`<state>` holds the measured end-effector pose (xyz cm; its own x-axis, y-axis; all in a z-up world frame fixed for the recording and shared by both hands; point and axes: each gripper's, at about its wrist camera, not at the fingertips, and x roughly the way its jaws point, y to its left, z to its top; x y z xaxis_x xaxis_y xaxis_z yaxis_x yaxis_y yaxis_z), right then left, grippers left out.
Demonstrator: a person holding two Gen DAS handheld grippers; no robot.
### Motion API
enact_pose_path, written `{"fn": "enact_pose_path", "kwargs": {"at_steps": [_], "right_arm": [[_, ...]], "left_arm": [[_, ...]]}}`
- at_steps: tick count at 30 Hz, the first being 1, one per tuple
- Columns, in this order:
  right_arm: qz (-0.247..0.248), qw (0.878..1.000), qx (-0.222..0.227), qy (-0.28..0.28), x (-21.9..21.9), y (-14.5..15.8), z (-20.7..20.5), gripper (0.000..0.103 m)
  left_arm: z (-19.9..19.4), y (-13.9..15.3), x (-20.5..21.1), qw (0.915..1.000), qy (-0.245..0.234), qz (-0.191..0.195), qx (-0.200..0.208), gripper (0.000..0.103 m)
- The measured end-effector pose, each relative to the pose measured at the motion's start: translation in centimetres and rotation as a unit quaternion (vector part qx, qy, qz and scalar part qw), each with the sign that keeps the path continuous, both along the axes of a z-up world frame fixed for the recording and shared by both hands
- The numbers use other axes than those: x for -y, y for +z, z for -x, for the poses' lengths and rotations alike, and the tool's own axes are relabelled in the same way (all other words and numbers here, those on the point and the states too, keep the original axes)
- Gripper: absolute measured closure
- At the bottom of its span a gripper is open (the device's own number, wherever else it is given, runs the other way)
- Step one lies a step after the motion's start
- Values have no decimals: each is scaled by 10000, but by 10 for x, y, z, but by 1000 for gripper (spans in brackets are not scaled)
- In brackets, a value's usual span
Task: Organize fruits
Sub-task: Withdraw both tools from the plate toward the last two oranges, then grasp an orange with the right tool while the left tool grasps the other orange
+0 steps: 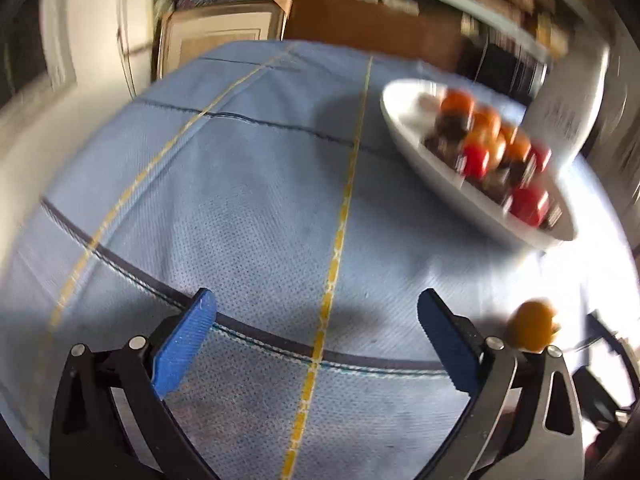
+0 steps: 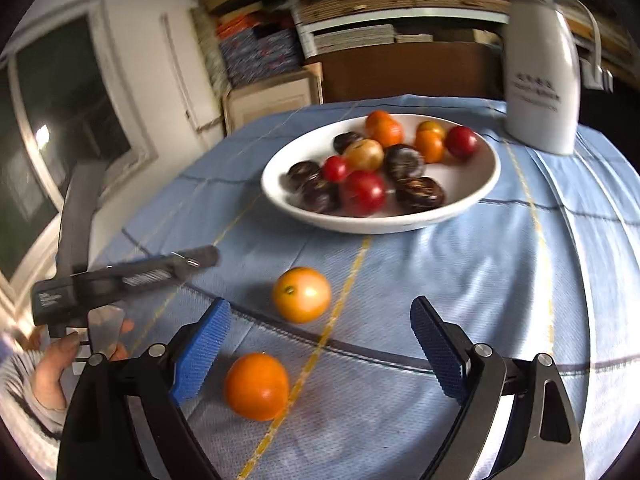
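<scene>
Two loose oranges on the blue cloth, both grippers spread and holding nothing.

The right gripper (image 2: 320,344) hovers over the tablecloth (image 2: 480,280) with its blue fingers (image 2: 202,350) wide apart. The near orange (image 2: 256,386) lies on the cloth just inside the left finger, not touched by it; the paler orange (image 2: 302,294) sits slightly farther out, ahead of the gap and left of its centre. Beyond them the white bowl (image 2: 472,196) holds the rest of the mixed fruit, with a white jug (image 2: 540,80) behind it to the right. The left gripper (image 1: 316,330) is likewise spread over bare cloth; in its blurred view one orange (image 1: 532,326) lies outside its right finger (image 1: 444,344), and the bowl (image 1: 408,140) is well ahead to the right.
</scene>
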<state>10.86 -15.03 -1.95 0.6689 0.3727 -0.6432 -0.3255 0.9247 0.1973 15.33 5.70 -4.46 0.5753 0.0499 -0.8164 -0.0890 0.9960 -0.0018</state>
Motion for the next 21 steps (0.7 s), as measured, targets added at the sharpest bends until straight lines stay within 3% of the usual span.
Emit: {"fn": "enact_pose_path", "kwargs": {"at_steps": [2,5,10,16,19,21], "right_arm": [[20,10000,-16,-17,0,-1,0,12],[87,9998,-144,-48,-2,-3,-6,19],[63,9996,-273,-34,-8,-8,-17,29],[161,9993,-319,101,-20,-10,-18,34],[112,9987,-482,117,-19,-14,-22,61],[-26,9985,-546,103,-14,-15,-23,66]], "left_arm": [[1,0,9,9995,-59,-305,30,4],[0,-1,2,10000,-53,-42,-7,4],[0,-1,4,9999,-26,-125,-13,4],[-1,-1,5,9999,-17,-130,-10,4],[-1,-1,5,9999,-20,-130,-11,4],[-1,-1,5,9999,-20,-130,-10,4]]}}
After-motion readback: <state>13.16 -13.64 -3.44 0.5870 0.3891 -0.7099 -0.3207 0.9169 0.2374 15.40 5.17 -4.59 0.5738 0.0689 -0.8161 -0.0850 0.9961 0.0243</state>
